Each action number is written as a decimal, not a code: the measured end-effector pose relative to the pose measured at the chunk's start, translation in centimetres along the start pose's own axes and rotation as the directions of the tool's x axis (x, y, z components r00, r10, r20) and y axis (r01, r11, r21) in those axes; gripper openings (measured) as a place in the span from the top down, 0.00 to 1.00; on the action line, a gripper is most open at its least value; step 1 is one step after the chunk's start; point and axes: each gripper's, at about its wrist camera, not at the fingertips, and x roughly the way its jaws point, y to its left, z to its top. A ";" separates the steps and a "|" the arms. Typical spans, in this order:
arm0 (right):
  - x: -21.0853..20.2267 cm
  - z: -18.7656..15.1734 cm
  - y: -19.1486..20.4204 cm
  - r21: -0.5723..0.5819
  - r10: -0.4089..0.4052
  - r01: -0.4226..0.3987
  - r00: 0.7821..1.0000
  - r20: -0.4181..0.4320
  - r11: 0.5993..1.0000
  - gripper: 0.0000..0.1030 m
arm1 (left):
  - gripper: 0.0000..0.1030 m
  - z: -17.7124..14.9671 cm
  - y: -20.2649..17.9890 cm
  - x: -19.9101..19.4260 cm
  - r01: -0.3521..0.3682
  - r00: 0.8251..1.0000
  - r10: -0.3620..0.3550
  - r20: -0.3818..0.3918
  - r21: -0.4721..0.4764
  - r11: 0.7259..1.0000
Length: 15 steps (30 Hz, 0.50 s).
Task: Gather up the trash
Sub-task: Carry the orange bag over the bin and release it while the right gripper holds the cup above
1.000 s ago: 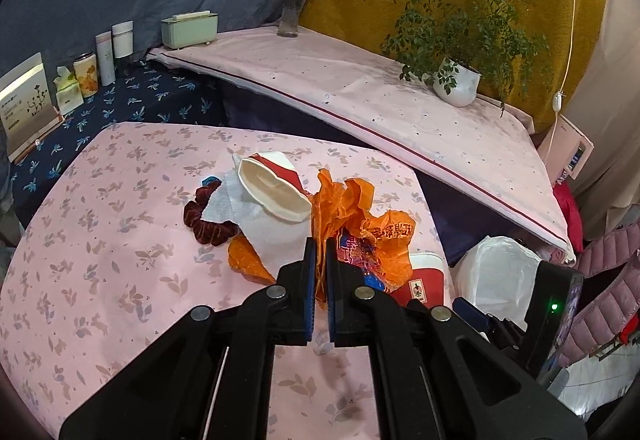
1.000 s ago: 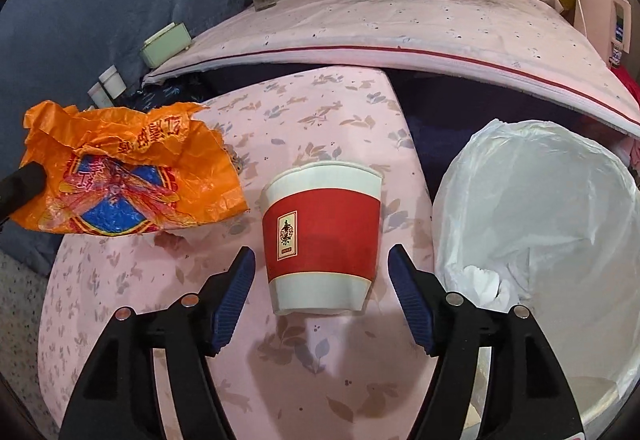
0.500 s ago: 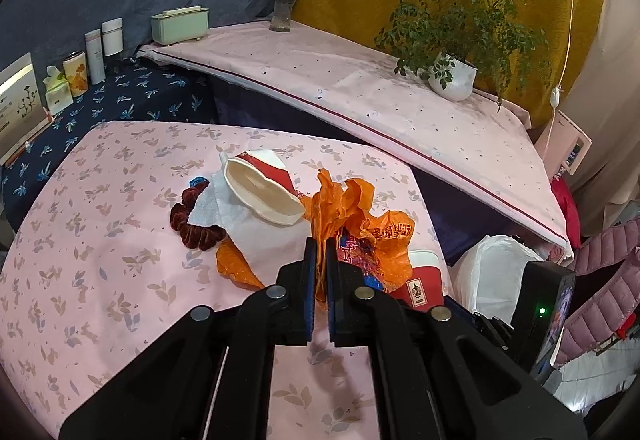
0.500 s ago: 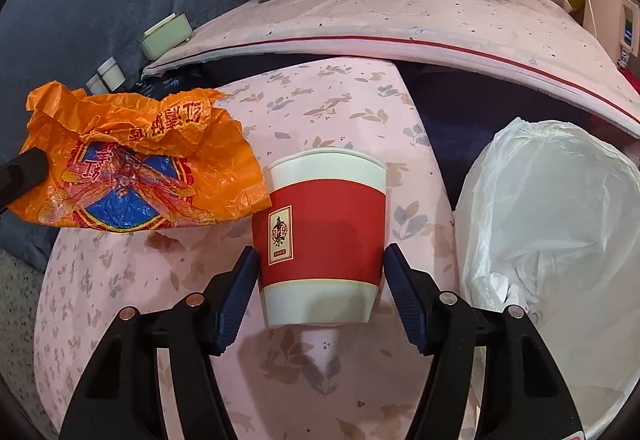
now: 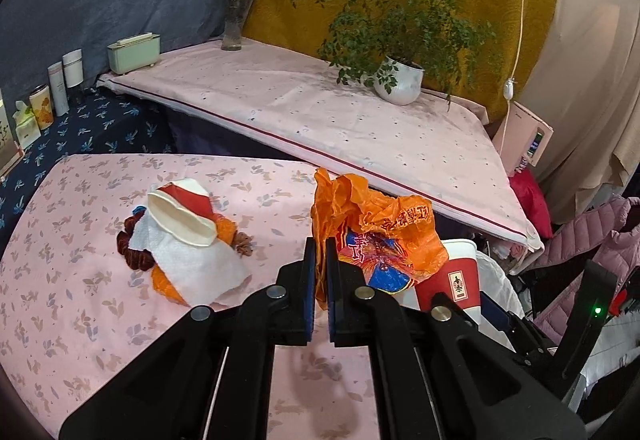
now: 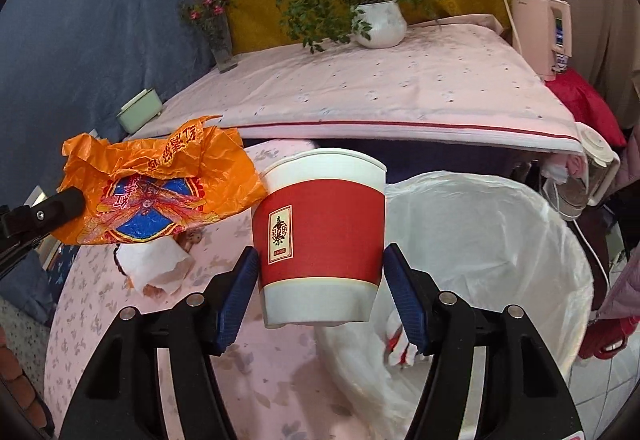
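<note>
Cup [image 6: 320,236] clamped between right jaws; orange wrapper [image 5: 376,236] pinched in left jaws.

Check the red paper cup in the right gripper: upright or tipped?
Upright. The red paper cup has its rim on top and base below, clamped between the right gripper's blue pads, beside the white bin liner.

My left gripper [image 5: 318,280], right gripper [image 6: 322,294]: black angular frames, silver round screws, ribbed blue pads [image 6: 236,294].
</note>
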 end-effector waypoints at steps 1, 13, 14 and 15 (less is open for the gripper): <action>-0.5 0.1 -0.9 0.015 -0.008 0.008 1.000 0.008 1.000 0.40 | 0.96 0.0 -0.7 0.1 0.008 1.000 -0.008 0.000 0.011 1.000; -5.4 0.3 -10.3 0.166 -0.120 0.107 0.990 0.073 0.980 0.40 | 0.96 -1.5 -9.3 2.2 0.138 0.989 -0.131 -0.064 0.111 0.984; -5.6 0.2 -10.5 0.168 -0.126 0.112 0.989 0.074 0.979 0.40 | 0.95 -1.8 -9.9 2.4 0.149 0.987 -0.141 -0.072 0.116 0.982; -5.7 0.1 -10.9 0.171 -0.131 0.117 0.989 0.074 0.978 0.40 | 0.94 -2.1 -10.5 2.7 0.159 0.985 -0.150 -0.079 0.119 0.980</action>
